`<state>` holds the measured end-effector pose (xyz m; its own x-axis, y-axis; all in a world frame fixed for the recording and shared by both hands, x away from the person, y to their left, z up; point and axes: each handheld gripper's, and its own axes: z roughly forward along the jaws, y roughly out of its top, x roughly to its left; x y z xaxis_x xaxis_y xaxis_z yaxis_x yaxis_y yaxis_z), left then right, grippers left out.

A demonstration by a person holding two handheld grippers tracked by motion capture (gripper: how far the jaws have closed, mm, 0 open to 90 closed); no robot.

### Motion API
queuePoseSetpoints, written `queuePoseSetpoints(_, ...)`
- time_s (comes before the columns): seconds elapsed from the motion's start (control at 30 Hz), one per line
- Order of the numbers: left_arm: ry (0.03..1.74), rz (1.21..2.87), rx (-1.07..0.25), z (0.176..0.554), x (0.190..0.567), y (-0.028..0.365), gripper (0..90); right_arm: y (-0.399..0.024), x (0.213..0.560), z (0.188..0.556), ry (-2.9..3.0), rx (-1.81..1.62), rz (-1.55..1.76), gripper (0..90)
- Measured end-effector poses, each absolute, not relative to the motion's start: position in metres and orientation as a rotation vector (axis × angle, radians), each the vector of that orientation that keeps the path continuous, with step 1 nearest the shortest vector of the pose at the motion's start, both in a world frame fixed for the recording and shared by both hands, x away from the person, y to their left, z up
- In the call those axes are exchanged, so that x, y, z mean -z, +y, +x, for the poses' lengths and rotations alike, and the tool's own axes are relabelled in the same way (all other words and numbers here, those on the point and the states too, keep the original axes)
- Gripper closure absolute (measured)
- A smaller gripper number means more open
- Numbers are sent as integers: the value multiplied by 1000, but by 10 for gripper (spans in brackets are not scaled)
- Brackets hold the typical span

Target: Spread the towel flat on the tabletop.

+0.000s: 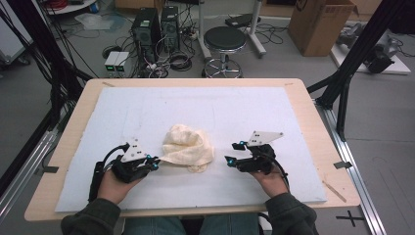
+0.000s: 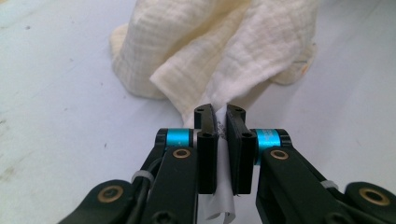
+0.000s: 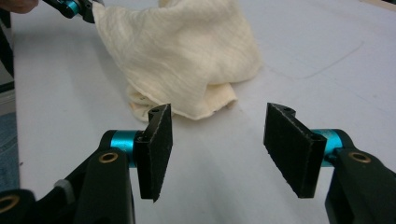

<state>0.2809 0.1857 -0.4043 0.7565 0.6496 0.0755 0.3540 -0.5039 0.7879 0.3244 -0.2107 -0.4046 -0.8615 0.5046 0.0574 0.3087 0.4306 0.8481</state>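
Between the left gripper's [image 2: 220,122] fingers [image 2: 206,140] sits a thin corner of the cloth [image 1: 188,145], pinched with the pads nearly pressed together; the rest of the cream heap lies crumpled on the bench [image 1: 303,105] just ahead of those fingers and off to the left of the right gripper [image 1: 234,152]. The right gripper's fingers [image 3: 156,149] stand spread with nothing between them, and the cloth's near hem lies just beyond their tips on the white mat [image 1: 254,112].

The main risk is the left grip. Only a narrow strip of fabric is caught (in the left gripper view it runs down between the pads like a ribbon), so a quick pull could draw it out, and the corner would drop back onto the heap. A slower hazard: the cloth is bunched in several folds, so lifting by this one corner may drag the whole lump across the mat rather than open it.

For the right gripper the danger is a wrong catch. The hem nearest its fingers is doubled over, and closing there could take two layers at once, or a fold instead of a true corner, leaving the cloth twisted when the hands part. Going in too low could also nip the mat.
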Motion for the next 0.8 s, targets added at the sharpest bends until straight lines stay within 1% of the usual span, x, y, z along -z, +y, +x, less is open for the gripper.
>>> queuePoseSetpoints(0.17, 764, 2146, -486, 268, 407, 202, 836, -198, 405, 323, 2503, -1398, 673, 431)
queuePoseSetpoints(0.33, 789, 2121, -489, 259, 413, 217, 835, -177, 410, 326, 2570, -1374, 606, 486)
queuePoseSetpoints(0.37, 789, 2121, -489, 259, 413, 217, 835, -177, 410, 326, 2570, -1374, 606, 486)
queuePoseSetpoints(0.4, 796, 2125, -486, 259, 415, 219, 835, -169, 413, 328, 2588, -1354, 577, 517)
queuePoseSetpoints(0.43, 805, 2123, -483, 259, 417, 221, 835, -169, 413, 328, 2588, -1354, 577, 517)
queuePoseSetpoints(0.6, 830, 2119, -491, 261, 422, 227, 835, -150, 421, 341, 2629, -1320, 549, 568)
queuePoseSetpoints(0.8, 824, 2116, -476, 263, 425, 227, 835, -143, 435, 356, 2661, -1258, 598, 588)
